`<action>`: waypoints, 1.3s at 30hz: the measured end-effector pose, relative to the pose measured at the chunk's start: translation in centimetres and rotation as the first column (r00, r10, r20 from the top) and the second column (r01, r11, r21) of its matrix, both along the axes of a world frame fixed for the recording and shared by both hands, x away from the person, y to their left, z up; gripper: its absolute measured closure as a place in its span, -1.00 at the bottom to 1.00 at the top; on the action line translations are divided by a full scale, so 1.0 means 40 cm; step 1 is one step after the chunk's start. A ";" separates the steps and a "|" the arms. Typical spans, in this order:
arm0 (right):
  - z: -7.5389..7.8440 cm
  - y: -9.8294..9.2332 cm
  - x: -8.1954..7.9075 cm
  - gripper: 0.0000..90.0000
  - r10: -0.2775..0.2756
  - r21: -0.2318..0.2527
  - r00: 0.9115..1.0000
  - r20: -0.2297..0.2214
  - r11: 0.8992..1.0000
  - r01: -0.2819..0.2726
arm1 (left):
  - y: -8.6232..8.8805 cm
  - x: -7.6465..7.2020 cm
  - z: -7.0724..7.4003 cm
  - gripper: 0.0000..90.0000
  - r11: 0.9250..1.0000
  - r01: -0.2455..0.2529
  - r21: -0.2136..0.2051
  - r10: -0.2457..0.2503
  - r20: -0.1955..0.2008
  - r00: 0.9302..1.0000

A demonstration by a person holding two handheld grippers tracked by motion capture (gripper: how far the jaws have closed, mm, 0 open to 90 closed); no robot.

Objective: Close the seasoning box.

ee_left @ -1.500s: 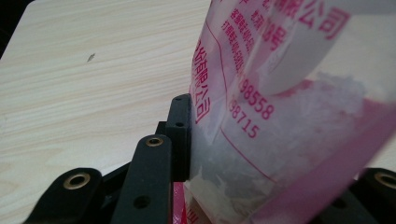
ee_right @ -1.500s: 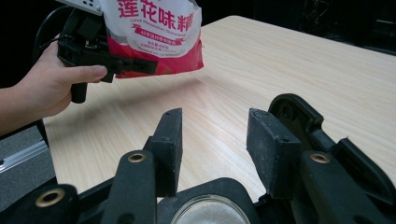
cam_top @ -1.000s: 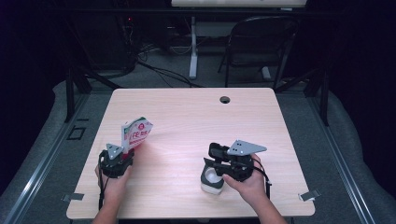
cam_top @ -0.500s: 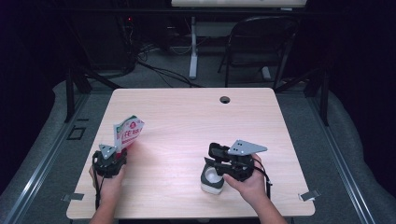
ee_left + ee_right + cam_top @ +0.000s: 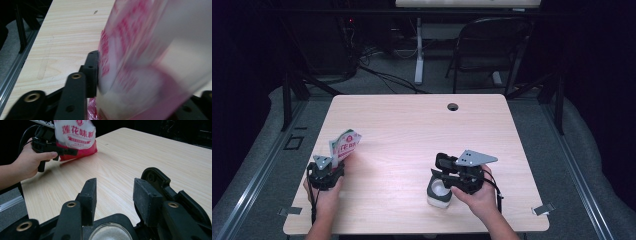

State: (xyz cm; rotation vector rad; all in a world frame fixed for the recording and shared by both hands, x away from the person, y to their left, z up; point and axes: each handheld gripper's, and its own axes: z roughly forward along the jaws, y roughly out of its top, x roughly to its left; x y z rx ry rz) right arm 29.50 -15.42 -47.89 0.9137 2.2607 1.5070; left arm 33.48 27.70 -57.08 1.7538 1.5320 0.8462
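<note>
A red and white printed pouch (image 5: 345,144) stands up from my left gripper (image 5: 333,161), which is shut on its lower part near the table's front left. In the left gripper view the blurred pouch (image 5: 150,62) presses against the left pad (image 5: 92,72). My right gripper (image 5: 443,163) is at the front right, held just above a white round container (image 5: 438,193). In the right gripper view my right gripper (image 5: 115,195) is open with nothing between its pads, and the container's rim (image 5: 110,235) shows below. The pouch (image 5: 75,135) and the other hand are farther off.
The wooden table (image 5: 422,130) has a small cable hole (image 5: 453,106) near its far edge. A folding chair (image 5: 492,50) and cables stand on the floor beyond. The table's left edge (image 5: 30,57) runs close beside the left gripper.
The left gripper has moved left toward the table's edge with the pouch in it. The right gripper and the container have stayed put.
</note>
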 end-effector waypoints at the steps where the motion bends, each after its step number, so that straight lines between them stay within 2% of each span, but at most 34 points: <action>1: 0.000 0.000 0.000 0.20 0.000 0.000 1.000 0.000 1.000 0.000 | 0.000 0.000 0.000 0.25 1.000 0.000 0.000 0.000 0.000 1.000; 2: 0.000 0.000 0.000 0.20 0.000 0.000 1.000 0.001 1.000 0.000 | -0.005 -0.001 0.000 0.17 1.000 0.001 0.020 -0.002 0.022 1.000; 5: -0.001 0.001 0.000 0.19 0.000 0.000 1.000 0.000 1.000 0.000 | -0.011 -0.002 0.001 0.00 1.000 0.014 0.027 -0.015 0.034 0.999; 9: -0.001 0.000 0.001 0.18 -0.001 -0.002 1.000 -0.001 1.000 0.001 | -0.019 -0.004 0.005 -0.09 0.999 0.033 0.034 -0.035 0.049 0.998; 13: -0.001 0.000 0.001 0.18 -0.005 -0.002 1.000 -0.002 1.000 0.005 | -0.022 -0.007 0.011 -0.10 0.999 0.051 0.016 -0.052 0.063 0.997; 16: 0.000 -0.002 0.001 0.17 -0.006 0.001 1.000 0.000 1.000 0.006 | -0.021 -0.009 0.020 -0.08 0.998 0.057 -0.017 -0.056 0.062 0.996; 19: 0.003 -0.004 0.000 0.17 -0.008 0.002 1.000 0.003 1.000 0.008 | -0.027 -0.012 0.029 -0.12 0.998 0.057 -0.020 -0.055 0.065 0.996; 22: 0.009 -0.003 -0.003 0.17 -0.010 0.007 1.000 0.013 1.000 0.010 | -0.039 -0.014 0.037 -0.23 0.996 0.082 -0.021 -0.081 0.073 0.994; 27: 0.031 -0.009 -0.011 0.16 -0.009 0.010 0.999 0.033 1.000 0.008 | -0.065 -0.017 0.048 -0.33 0.991 0.133 -0.031 -0.131 0.062 0.989; 33: 0.037 -0.030 -0.007 0.15 -0.032 0.019 0.999 0.034 0.999 0.031 | -0.108 -0.028 0.057 -0.35 0.976 0.218 -0.022 -0.217 0.051 0.975; 39: 0.043 -0.055 -0.010 0.13 -0.066 0.028 0.997 0.044 0.997 0.065 | -0.165 -0.040 0.060 -0.36 0.955 0.296 0.004 -0.296 0.047 0.954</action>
